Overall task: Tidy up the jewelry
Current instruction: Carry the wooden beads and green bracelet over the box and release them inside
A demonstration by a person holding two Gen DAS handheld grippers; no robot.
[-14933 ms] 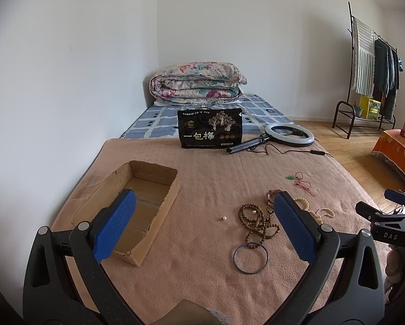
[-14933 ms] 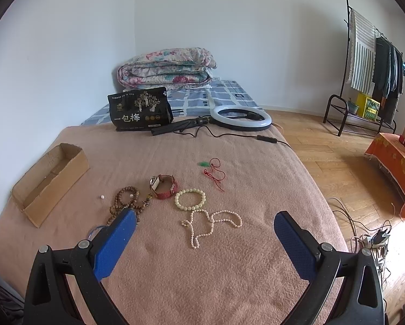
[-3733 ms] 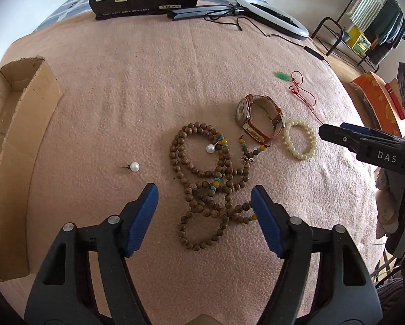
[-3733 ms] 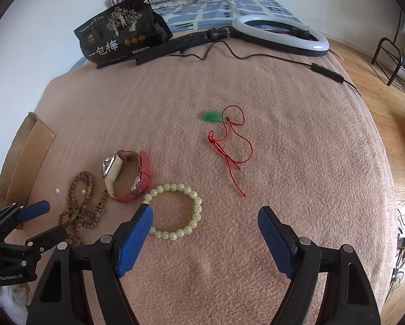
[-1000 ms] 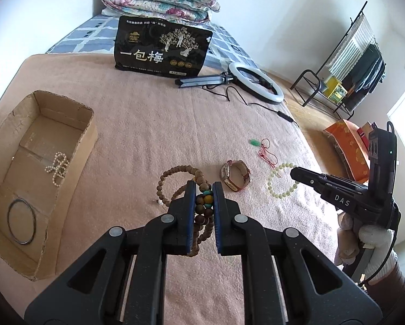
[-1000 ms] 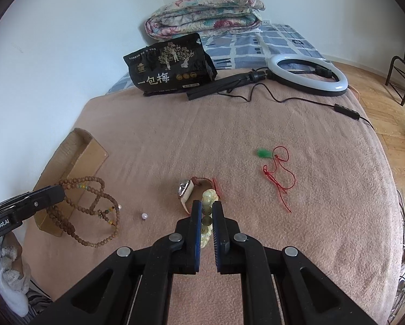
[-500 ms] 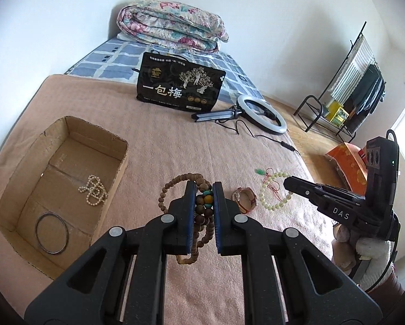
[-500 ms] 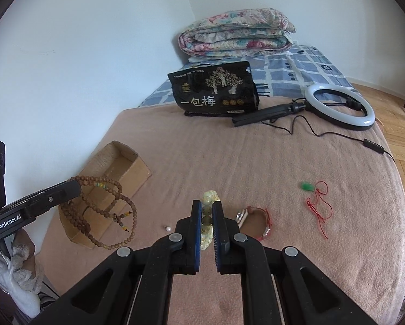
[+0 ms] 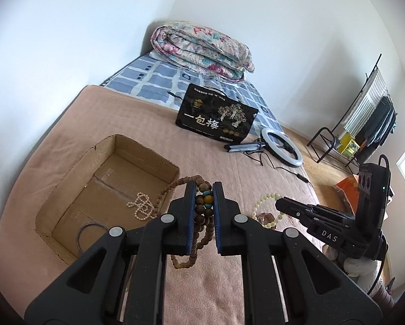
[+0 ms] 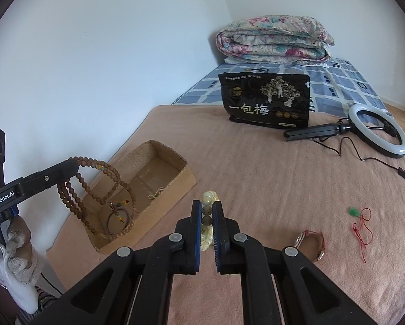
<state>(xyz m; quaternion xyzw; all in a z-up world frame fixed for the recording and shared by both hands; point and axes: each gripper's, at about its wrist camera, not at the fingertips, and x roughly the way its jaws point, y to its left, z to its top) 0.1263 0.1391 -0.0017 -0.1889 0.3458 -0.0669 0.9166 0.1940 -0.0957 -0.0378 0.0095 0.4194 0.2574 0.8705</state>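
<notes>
Hanging from the clamped left claw (image 9: 203, 203), wooden prayer beads (image 10: 102, 187) hover above the cardboard box (image 10: 186, 182) at nine o'clock, seemingly for dropping in. The right claw (image 10: 207, 222) grips a pale bead bracelet (image 10: 209, 199), likely next.

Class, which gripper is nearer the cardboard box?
Left. The left gripper hangs wooden beads above the cardboard box; the right gripper is beside it, over the blanket.

My left gripper (image 10: 69, 169) reads "GenRobot.AI" and my right gripper (image 9: 279, 205) reads "DAS". The black bag (image 10: 266, 100) carries "一包梅" in white.
</notes>
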